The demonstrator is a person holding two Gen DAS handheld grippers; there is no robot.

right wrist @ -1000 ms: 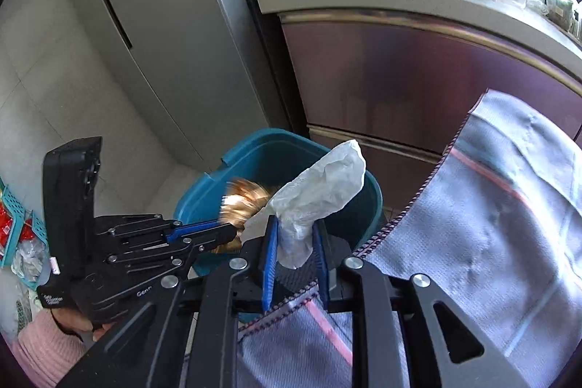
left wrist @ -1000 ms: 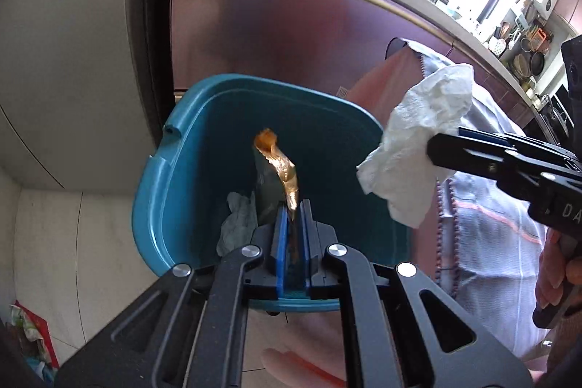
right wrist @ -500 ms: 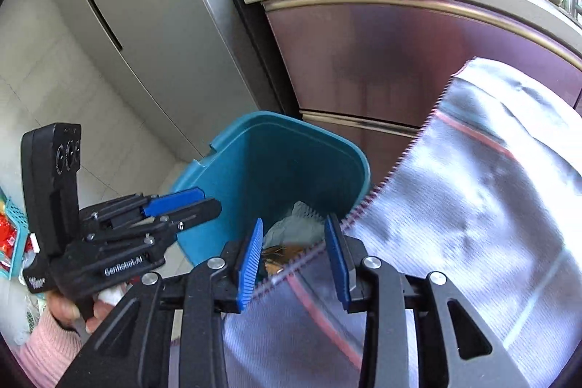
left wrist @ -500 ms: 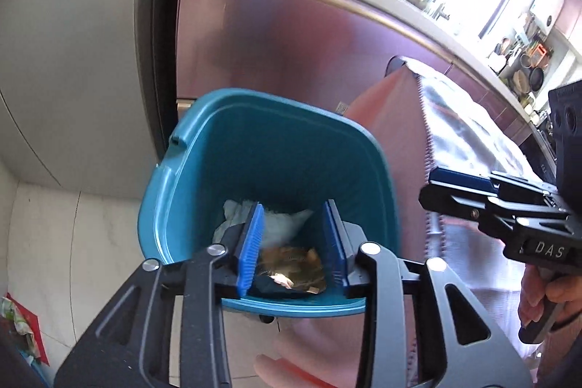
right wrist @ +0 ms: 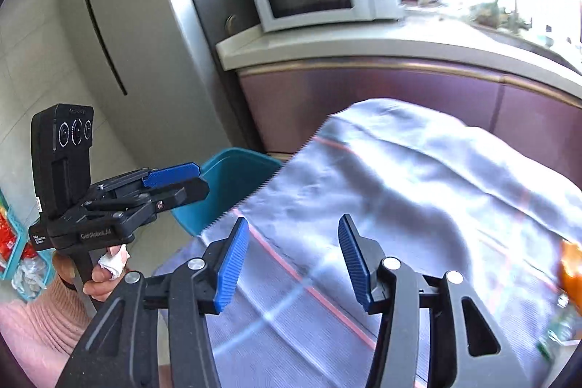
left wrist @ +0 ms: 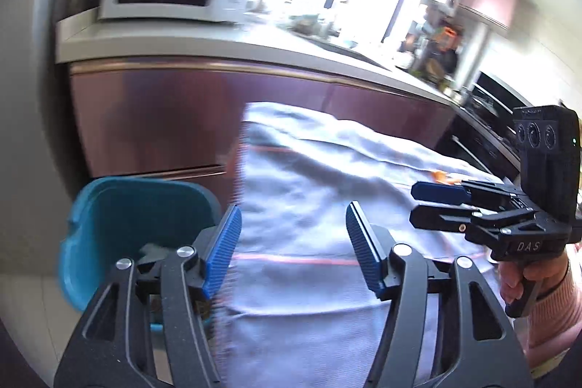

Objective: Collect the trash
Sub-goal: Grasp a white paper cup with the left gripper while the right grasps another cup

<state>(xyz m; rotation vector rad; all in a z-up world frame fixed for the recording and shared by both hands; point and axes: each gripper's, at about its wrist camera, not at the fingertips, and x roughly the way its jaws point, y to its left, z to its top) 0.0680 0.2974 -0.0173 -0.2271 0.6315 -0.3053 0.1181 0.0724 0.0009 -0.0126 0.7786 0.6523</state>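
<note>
here, from the left wrist, the left tongs point(left wrist: 293, 242) are opening, empty; the right tongs point(left wrist: 436, 206) read "das". the teal bin point(left wrist: 109, 206) holds crumpled trash point(left wrist: 154, 249). from the right wrist, the right tongs point(right wrist: 293, 250) are opening over the cloth-covered surface point(right wrist: 418, 188), empty; the left reads "genrobot.ai".

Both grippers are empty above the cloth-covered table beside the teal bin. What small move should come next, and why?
Probably carry the right gripper toward the orange scrap lying on the pale grey cloth with red lines. Its jaws are opening with nothing between them, as are those of the left gripper. The teal plastic bin already holds some trash, and that scrap looks like the nearest piece left.
</note>
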